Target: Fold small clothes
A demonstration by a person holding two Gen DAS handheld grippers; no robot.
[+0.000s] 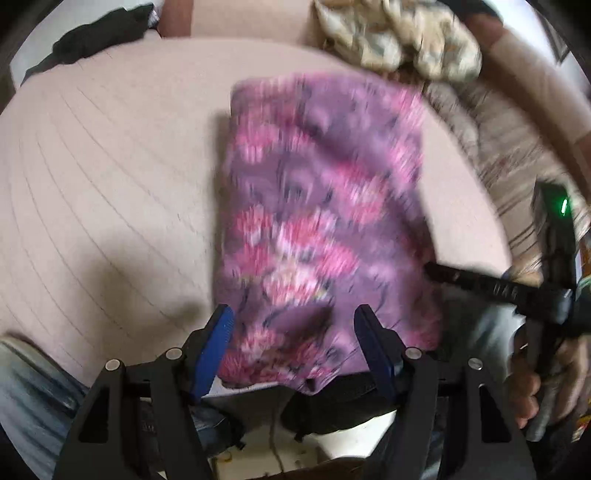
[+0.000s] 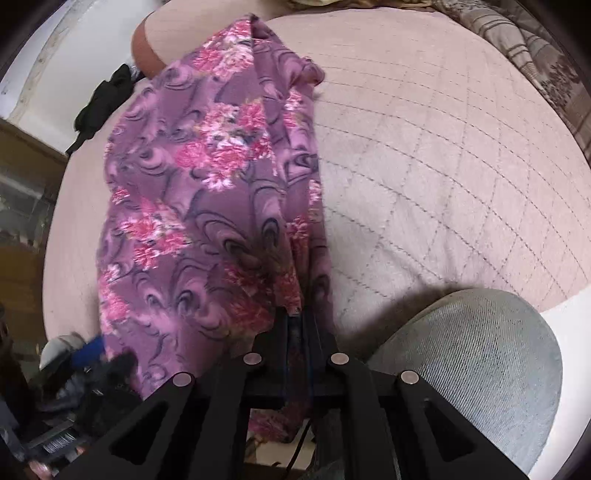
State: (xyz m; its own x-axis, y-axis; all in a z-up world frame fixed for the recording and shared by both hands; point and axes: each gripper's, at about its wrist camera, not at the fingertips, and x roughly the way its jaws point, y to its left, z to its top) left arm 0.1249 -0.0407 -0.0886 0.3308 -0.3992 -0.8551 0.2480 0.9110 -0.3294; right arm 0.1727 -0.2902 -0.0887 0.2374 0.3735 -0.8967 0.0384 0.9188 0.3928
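A purple cloth with pink flowers (image 1: 314, 206) lies in a long folded strip on the quilted pink bed (image 1: 110, 184). My left gripper (image 1: 293, 325) is open, its blue-padded fingers (image 1: 216, 343) apart above the cloth's near end, holding nothing. My right gripper (image 2: 297, 325) is shut on the near edge of the cloth (image 2: 207, 192), which drapes away from it across the bed (image 2: 424, 166). The right gripper also shows at the right of the left wrist view (image 1: 432, 271), its tip at the cloth's right edge.
A patterned beige cloth pile (image 1: 402, 33) lies at the bed's far side. A dark garment (image 1: 99, 37) lies at the far left corner. A brown patterned blanket (image 2: 535, 55) lies along the right. My knee in grey jeans (image 2: 480, 369) is next to the right gripper.
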